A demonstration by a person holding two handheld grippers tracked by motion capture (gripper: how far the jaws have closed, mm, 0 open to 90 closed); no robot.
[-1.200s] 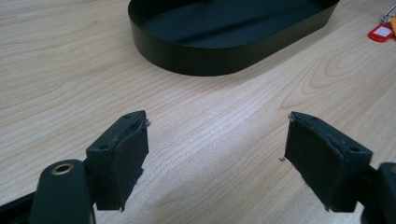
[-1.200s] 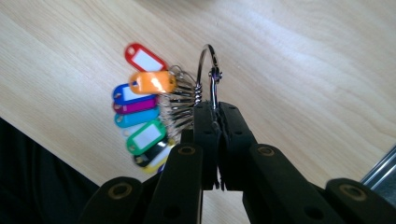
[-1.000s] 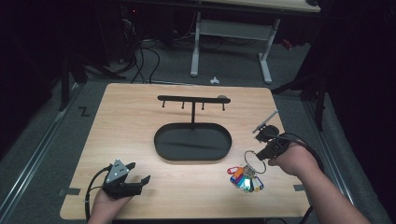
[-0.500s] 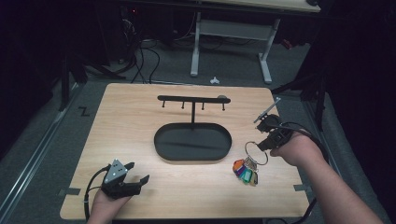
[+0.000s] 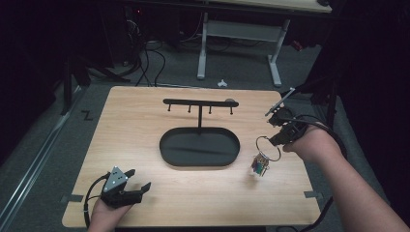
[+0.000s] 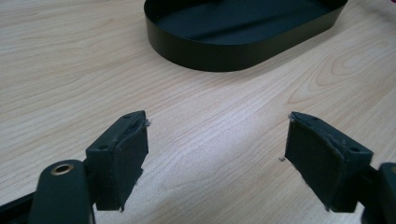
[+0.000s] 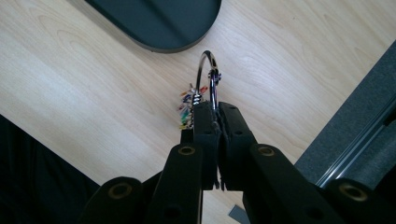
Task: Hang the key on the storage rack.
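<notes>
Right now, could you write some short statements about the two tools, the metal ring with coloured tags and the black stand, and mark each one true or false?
1. The right tool is shut on the silver metal ring with coloured tags. True.
2. The bunch of coloured tags lies inside the black oval metal tray. False: it hangs from the ring, beside the tray's right end.
3. The left tool is open and holds nothing. True.
4. The ring already hangs on a hook of the black T-shaped bar. False: the hooks carry nothing.
5. The left tool rests in the tray. False: it is at the near left part of the light wooden table, apart from the tray.
</notes>
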